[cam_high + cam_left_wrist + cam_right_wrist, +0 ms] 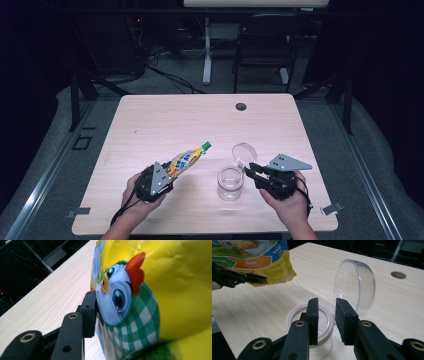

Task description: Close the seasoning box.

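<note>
My left gripper (169, 174) is shut on the lower end of a yellow snack bag (187, 158), which slants up and to the right with its green tip toward the table's middle. In the left gripper view one black finger (88, 312) presses on the bag's cartoon chicken print (150, 290). A clear glass jar (230, 184) stands just right of it, its round clear lid (244, 151) tipped up behind. My right gripper (250, 171) sits right of the jar. In the right gripper view its jaws (327, 315) stand apart over the jar's pale rim (292, 315), pressing on nothing, in front of the lid (354, 285). The bag (254, 257) hangs at upper left.
The light wooden table (200, 120) has a round cable hole (241, 106) near its far edge. A dark chair (265, 45) and a white desk leg (207, 50) stand beyond it. Both hands work near the front edge.
</note>
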Available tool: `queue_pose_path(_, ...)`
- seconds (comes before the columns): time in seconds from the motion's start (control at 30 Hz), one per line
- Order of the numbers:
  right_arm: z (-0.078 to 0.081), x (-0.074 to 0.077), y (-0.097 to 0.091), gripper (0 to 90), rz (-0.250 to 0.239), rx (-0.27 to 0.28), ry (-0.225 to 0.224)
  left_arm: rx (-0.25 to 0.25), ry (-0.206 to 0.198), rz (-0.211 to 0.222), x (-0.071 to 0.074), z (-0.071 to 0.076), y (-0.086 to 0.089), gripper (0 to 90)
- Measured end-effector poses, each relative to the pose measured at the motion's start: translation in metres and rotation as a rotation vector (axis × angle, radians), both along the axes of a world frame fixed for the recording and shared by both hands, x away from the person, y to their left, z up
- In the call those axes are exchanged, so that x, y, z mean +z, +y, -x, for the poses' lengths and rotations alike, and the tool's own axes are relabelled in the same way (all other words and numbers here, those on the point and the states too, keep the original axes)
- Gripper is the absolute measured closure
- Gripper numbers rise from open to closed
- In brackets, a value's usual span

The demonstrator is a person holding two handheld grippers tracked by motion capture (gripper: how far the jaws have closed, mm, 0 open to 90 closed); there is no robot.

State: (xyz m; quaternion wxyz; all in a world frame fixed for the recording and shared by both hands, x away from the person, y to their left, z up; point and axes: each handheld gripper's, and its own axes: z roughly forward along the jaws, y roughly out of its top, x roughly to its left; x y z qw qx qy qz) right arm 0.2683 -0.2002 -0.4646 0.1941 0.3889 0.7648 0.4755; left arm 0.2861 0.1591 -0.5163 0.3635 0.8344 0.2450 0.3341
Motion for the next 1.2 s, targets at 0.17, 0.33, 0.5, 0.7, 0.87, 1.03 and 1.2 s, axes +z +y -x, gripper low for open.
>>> queue_pose_path(0.17, -0.004, -0.008, -0.012, 73.1, 0.001, -0.068, 0.042, 0.001, 0.000, -0.001, 0.000, 0.000, -0.001, 59.5)
queue_pose_path(0.33, -0.009, -0.013, -0.015, 73.3, -0.007, -0.090, 0.056, -0.002, -0.013, -0.029, 0.000, 0.001, -0.003, 59.6)
queue_pose_path(0.5, -0.015, -0.015, -0.016, 76.2, -0.015, -0.099, 0.061, -0.012, -0.036, -0.067, 0.000, 0.003, -0.006, 59.6)
queue_pose_path(0.7, -0.022, -0.016, -0.016, 78.6, -0.021, -0.105, 0.059, -0.019, -0.045, -0.093, 0.000, 0.006, -0.007, 59.6)
queue_pose_path(0.87, -0.021, -0.014, -0.016, 75.9, -0.031, -0.110, 0.042, -0.021, -0.059, -0.115, 0.001, 0.007, -0.008, 59.6)
queue_pose_path(1.03, -0.012, -0.006, -0.017, 73.4, -0.026, -0.102, 0.005, -0.015, -0.078, -0.141, 0.003, 0.007, -0.009, 59.7)
queue_pose_path(1.2, -0.005, 0.000, -0.010, 71.5, -0.020, -0.070, -0.024, -0.015, -0.100, -0.184, 0.005, 0.008, -0.011, 59.6)
